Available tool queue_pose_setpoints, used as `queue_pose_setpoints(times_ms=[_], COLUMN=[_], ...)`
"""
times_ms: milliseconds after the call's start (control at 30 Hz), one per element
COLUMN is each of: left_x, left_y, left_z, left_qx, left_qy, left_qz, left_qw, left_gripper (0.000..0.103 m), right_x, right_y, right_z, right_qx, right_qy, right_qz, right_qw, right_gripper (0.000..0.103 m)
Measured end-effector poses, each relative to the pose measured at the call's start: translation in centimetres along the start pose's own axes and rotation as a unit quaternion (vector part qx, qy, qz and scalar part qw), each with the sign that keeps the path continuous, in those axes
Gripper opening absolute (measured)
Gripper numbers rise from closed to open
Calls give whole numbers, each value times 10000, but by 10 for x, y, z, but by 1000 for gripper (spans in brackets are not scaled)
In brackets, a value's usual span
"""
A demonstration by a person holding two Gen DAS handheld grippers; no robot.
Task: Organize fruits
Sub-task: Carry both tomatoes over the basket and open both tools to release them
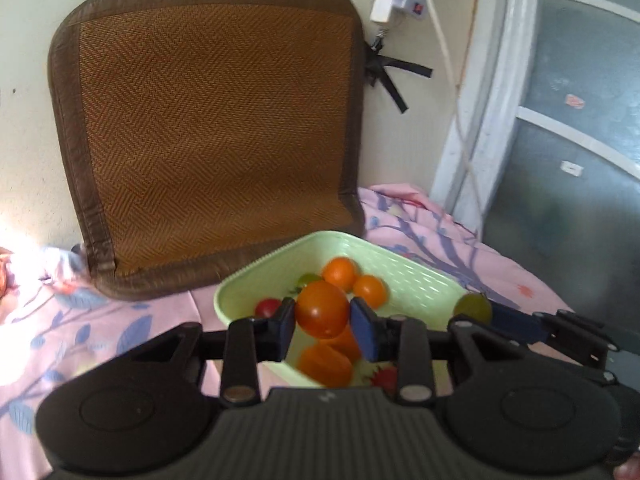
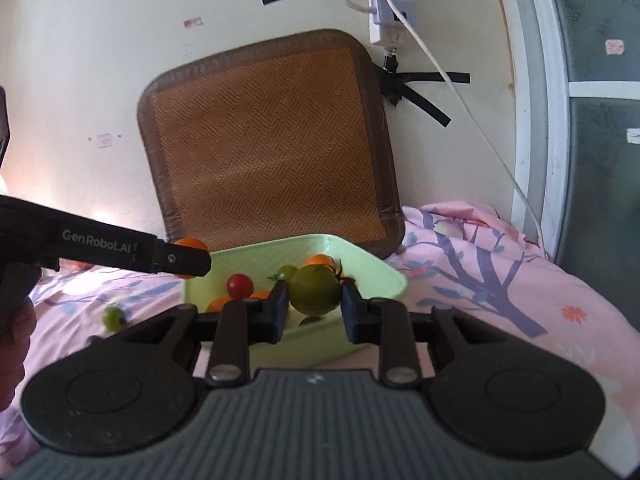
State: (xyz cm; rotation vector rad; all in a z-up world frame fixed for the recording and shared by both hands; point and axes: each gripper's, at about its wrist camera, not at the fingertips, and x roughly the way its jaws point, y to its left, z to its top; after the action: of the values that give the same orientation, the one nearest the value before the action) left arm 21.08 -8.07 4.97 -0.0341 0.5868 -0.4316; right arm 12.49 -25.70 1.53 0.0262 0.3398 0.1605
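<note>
Over basket (image 1: 240, 292): L gripper (image 1: 323, 316) clamps orange tomato (image 1: 322, 309) (R gripper (image 2: 314, 300): green tomato (image 2: 315, 290)).

Cream wall (image 1: 24, 128) w/ woven brown cushion (image 1: 212, 136) leaning at 12, power strip (image 1: 394, 0) at 1, frosted window (image 1: 576, 128) at 3, pink floral bedsheet (image 1: 460, 248) below.

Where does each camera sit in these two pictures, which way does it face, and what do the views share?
Left wrist: sits on the left hand-held gripper, looking along its fingers at an orange tomato clamped above the green basket; the right hand-held gripper enters from the right.
Right wrist: sits on the right hand-held gripper, looking at a green tomato it clamps above the same basket; the left hand-held gripper and the person's hand show at left.
Shared: basket, woven cushion, pink sheet.
</note>
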Motion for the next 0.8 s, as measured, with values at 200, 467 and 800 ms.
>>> queue_pose_setpoints(times_ms=[200,467,800], left_x=[33,11,-90], left_y=[6,13,21], left_z=[5,-4,-76], left_qx=[26,-224,-217], left_qy=[132,-28,-104], left_qz=[170,258,889], left_qw=[9998,9994,9957], left_gripper=[35,50,55], right_x=[33,35,-20], right_y=[0,-5,3], right_z=[0,-4,-23], right_qx=[-160,-88,333], right_qy=[145,30,-32], right_qz=[-127,-268,-213], right_qw=[9997,9996,9992], right_gripper=[31,45,45])
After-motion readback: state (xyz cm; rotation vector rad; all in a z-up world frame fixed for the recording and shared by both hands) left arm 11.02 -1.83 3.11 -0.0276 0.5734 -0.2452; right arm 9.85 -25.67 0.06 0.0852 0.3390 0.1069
